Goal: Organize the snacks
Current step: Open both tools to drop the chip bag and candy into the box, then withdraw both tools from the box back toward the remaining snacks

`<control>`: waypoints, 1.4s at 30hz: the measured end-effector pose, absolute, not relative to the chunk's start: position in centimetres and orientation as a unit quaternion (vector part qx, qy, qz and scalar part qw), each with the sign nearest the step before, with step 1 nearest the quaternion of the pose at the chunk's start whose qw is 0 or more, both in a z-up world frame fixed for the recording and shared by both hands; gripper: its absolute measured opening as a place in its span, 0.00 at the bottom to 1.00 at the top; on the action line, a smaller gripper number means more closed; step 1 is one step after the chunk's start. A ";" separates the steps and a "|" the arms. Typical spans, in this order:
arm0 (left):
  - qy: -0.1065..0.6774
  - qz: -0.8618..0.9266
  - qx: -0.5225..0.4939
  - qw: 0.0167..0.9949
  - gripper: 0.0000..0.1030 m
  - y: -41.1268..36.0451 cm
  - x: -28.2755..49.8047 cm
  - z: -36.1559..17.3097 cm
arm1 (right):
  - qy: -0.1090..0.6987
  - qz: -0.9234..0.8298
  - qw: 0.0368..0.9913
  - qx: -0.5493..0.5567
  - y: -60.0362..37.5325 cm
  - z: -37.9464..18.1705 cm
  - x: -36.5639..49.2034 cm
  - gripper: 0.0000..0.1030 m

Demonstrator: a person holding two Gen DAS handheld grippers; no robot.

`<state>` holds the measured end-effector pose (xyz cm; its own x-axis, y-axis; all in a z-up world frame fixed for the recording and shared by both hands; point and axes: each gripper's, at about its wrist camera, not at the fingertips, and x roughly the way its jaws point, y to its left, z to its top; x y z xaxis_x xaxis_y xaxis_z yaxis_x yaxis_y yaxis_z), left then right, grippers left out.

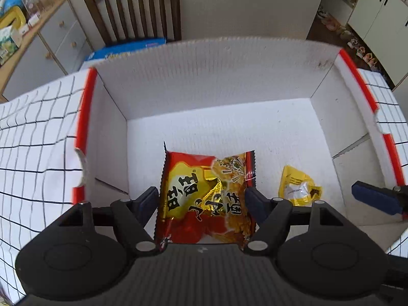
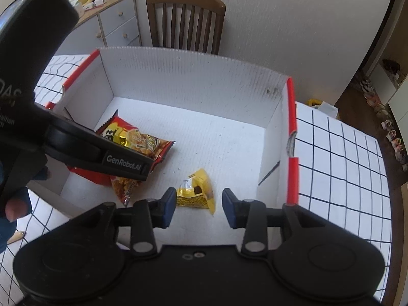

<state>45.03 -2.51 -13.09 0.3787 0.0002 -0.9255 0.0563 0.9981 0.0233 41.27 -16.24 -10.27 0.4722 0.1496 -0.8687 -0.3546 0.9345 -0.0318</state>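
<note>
A red and gold snack bag (image 1: 204, 199) is between the fingers of my left gripper (image 1: 202, 202), which is shut on it inside the white cardboard box (image 1: 216, 81). The same bag (image 2: 137, 142) shows in the right wrist view, partly hidden behind the left gripper's body (image 2: 102, 153). A small yellow snack packet (image 1: 299, 186) lies on the box floor to the right. In the right wrist view this packet (image 2: 196, 192) lies just beyond my right gripper (image 2: 199, 205), which is open and empty above the box floor.
The box has red-edged side walls (image 2: 292, 137) and stands on a white tablecloth with a black grid (image 2: 339, 158). A wooden chair (image 2: 186, 23) stands behind the box. A drawer cabinet (image 2: 114, 23) with clutter is at the back left.
</note>
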 end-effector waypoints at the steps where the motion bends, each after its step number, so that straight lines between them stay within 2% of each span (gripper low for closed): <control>1: 0.554 -0.017 0.020 0.832 0.72 -2.4 44.8 -12.7 | 0.489 0.148 0.854 -0.103 -16.4 -9.9 41.0 0.41; 6: 0.538 -0.016 0.007 0.843 0.72 -1.8 43.3 -10.8 | 0.477 0.150 0.861 -0.094 -17.2 -8.5 40.1 0.44; 11: 0.520 -0.010 0.005 0.854 0.72 -1.5 41.5 -8.5 | 0.461 0.157 0.869 -0.091 -17.7 -6.9 38.8 0.51; 21: 0.487 -0.004 0.004 0.873 0.72 -2.0 36.9 -4.4 | 0.429 0.177 0.882 -0.077 -19.0 -3.6 35.7 0.53; 25: 0.471 0.000 0.009 0.882 0.72 -2.6 35.0 -3.0 | 0.416 0.184 0.888 -0.074 -19.6 -2.4 34.5 0.60; 33: 0.442 0.004 0.003 0.897 0.72 -2.9 30.7 -0.6 | 0.397 0.205 0.892 -0.062 -20.8 -0.5 31.8 0.63; 42: 0.418 0.005 -0.008 0.908 0.72 -3.1 25.7 1.1 | 0.372 0.234 0.897 -0.053 -22.0 1.1 28.3 0.74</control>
